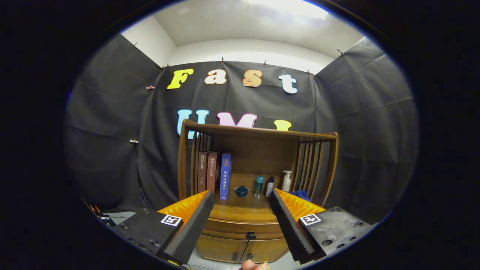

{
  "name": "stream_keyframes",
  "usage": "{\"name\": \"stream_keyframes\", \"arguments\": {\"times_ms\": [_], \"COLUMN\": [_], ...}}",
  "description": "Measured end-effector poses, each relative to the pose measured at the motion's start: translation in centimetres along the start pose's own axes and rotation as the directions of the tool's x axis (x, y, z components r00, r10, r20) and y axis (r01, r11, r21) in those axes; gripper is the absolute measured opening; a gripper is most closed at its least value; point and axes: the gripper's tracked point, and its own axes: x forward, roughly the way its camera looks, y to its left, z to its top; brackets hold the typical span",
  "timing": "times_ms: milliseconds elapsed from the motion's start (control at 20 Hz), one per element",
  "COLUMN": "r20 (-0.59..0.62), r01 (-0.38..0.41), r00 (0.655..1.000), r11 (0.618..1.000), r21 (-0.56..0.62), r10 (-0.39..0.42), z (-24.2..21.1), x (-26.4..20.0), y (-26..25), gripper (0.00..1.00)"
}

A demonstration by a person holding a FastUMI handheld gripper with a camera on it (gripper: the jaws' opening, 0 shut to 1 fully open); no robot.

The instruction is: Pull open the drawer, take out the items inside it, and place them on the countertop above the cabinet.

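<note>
Foam-padded fingers (195, 221) of my gripper (242, 225) stand spread wide, holding nothing, and between them I look straight at the wooden cabinet (243, 243). A fingertip of someone's hand (255, 265) shows just below, under the cabinet doors. The drawer (243, 227) lies just ahead of and between my fingers, a curved wooden front directly under the desk (245, 212) surface, and it is closed as far as I can see. Its small dark knob (250, 235) sits at the middle of the front — that is where I would take hold, pinching it from both sides. I judge the drawer stiff and fairly heavy, solid wood, so it should want a straight, level pull toward me rather than a tug at an angle; the knob is small and may be slick, so a shallow pinch could slip off. What is inside I cannot tell. Below the drawer, two doors carry their own dark pulls (235, 256), easy to mistake for the drawer's. Beyond my fingers, on the desk, stand a small teal lidded cup (242, 191), a teal bottle (258, 186), a dark-capped bottle (269, 186) and a white pump bottle (287, 180), with a blue cloth (300, 195) beside them — and three upright books (215, 172) to their left, inside a slatted wooden hutch (258, 133).
</note>
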Motion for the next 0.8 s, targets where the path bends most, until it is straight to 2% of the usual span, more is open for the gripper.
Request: {"name": "stream_keyframes", "arguments": {"times_ms": [300,600,800], "r20": [-0.056,-0.171,-0.239], "r01": [0.024,-0.003,0.035], "r00": [0.998,0.985,0.971], "r11": [1.0,1.0,0.998], "r21": [0.017,0.024,0.049], "r10": [-0.023,0.007,-0.023], "z": [-9.4,-20.4,-25.9], "x": [5.9,8.8,10.9], "y": [-0.8,-1.0,-2.1], "gripper": [0.99,0.99,0.99]}}
